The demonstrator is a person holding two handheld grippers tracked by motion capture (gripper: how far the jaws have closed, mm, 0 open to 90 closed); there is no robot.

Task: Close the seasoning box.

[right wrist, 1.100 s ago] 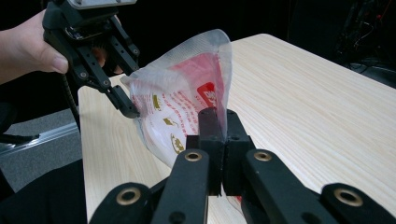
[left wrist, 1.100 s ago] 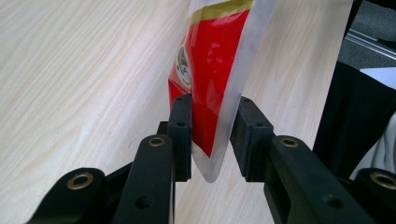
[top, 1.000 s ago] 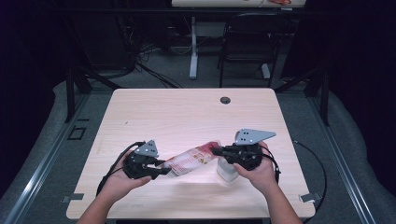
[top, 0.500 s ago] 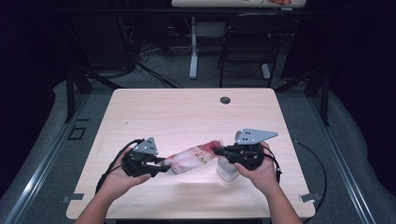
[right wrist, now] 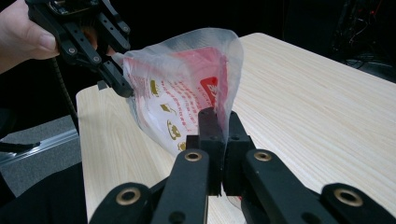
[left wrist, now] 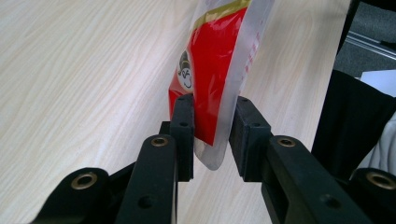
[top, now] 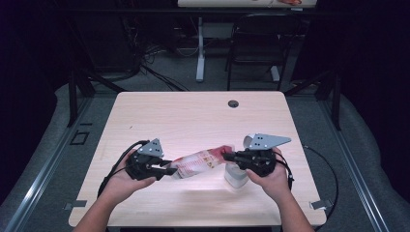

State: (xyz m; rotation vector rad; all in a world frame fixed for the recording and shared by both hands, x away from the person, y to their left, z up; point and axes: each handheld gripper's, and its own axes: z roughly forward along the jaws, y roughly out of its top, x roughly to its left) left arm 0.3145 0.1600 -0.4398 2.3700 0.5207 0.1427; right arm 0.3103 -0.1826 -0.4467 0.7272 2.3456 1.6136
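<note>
At nine o'clock our left gripper (top: pixel 167 171) has the red-printed plastic pouch (top: pixel 200 162) between its jaws; one pad touches it, the other stands slightly off, so the hold looks loose. We judge that end could slip free if we pull. The pouch hangs above the wooden table (top: pixel 193 116), stretched toward three o'clock, where our right gripper (top: pixel 228 156) is clenched on its other edge, above a white container (top: pixel 236 177).

I see a pale wooden table (top: pixel 193 116) on grey carpet floor (top: pixel 58 145), a black metal chair (top: pixel 256 48) behind it, all dim.
</note>
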